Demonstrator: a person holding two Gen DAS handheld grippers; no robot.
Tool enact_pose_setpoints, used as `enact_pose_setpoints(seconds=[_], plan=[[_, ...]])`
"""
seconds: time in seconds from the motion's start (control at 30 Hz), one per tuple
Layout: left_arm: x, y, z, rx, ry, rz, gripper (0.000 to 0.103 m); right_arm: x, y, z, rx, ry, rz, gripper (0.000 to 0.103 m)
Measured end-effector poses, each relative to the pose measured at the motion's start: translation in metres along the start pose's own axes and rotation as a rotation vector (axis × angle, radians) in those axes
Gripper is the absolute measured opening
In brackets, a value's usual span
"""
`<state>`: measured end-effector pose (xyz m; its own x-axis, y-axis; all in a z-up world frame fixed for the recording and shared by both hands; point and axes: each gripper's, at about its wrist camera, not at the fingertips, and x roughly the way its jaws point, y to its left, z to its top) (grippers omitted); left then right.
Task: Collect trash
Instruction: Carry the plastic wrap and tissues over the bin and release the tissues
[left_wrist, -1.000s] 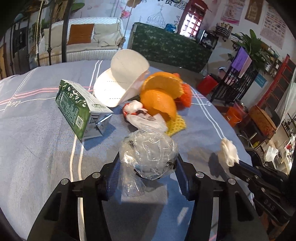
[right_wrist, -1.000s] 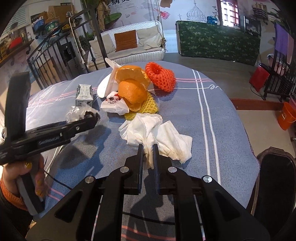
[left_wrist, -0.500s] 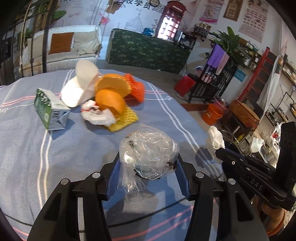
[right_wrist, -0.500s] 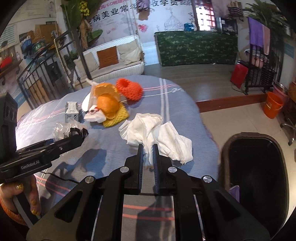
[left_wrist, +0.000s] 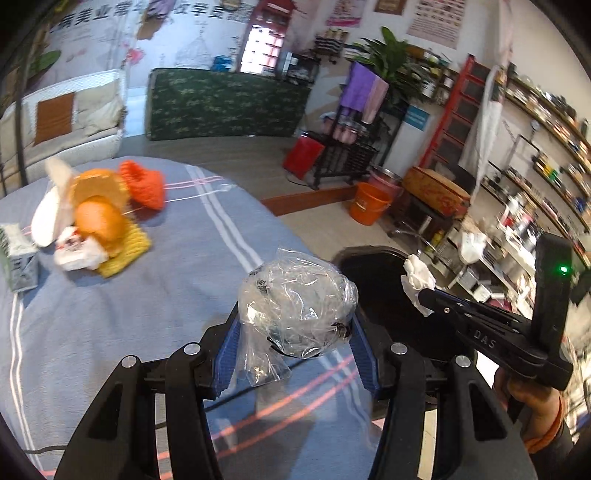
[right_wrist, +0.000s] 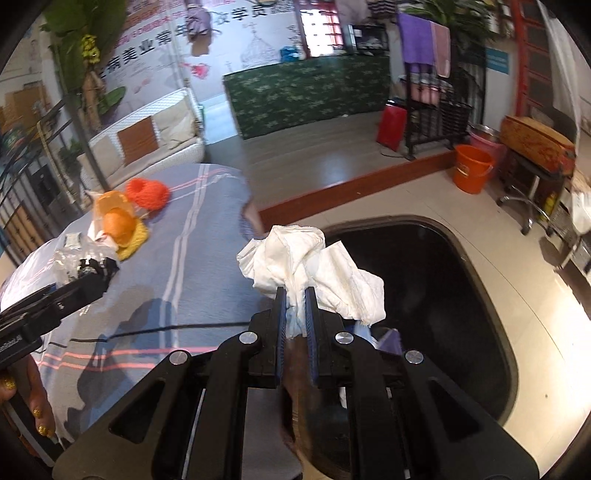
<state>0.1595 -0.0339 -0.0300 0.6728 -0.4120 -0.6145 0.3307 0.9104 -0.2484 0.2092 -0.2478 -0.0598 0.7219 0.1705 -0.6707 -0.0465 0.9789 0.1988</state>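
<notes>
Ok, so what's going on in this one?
A person is clearing trash off a table with a gripper in each hand. The left gripper is clamped on a crumpled clear plastic bag; the right gripper is shut on a wad of white tissue, held over the open black trash bin beside the table. Orange peel, red foam fruit net, a yellow one, a wrapper and a small carton remain on the tablecloth.
</notes>
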Motion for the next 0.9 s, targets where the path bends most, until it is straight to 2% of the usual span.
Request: enact_pose_setpoints(seconds=[0.33, 0.43, 0.47, 0.5, 0.63, 0.9], plan=[[0.025, -0.044, -0.003, 0.103, 0.043, -0.088, 0.053, 0.013, -0.052, -0.022, 0.119, 0.064, -0.092, 0.011], [0.030, -0.054, -0.003, 0.121, 0.045, -0.108, 0.053, 0.022, -0.063, -0.029, 0.148, 0.100, -0.101, 0.028], [0.031, -0.057, -0.006, 0.128, 0.048, -0.112, 0.053, 0.024, -0.065, -0.032, 0.158, 0.106, -0.108, 0.044], [0.034, -0.059, -0.006, 0.132, 0.053, -0.117, 0.053, 0.024, -0.070, -0.034, 0.180, 0.103, -0.118, 0.054], [0.044, -0.064, -0.011, 0.137, 0.088, -0.130, 0.053, 0.014, -0.079, -0.035, 0.232, 0.067, -0.131, 0.064], [0.061, -0.080, -0.016, 0.160, 0.144, -0.161, 0.053, -0.006, -0.087, -0.025, 0.242, 0.008, -0.163, 0.065]])
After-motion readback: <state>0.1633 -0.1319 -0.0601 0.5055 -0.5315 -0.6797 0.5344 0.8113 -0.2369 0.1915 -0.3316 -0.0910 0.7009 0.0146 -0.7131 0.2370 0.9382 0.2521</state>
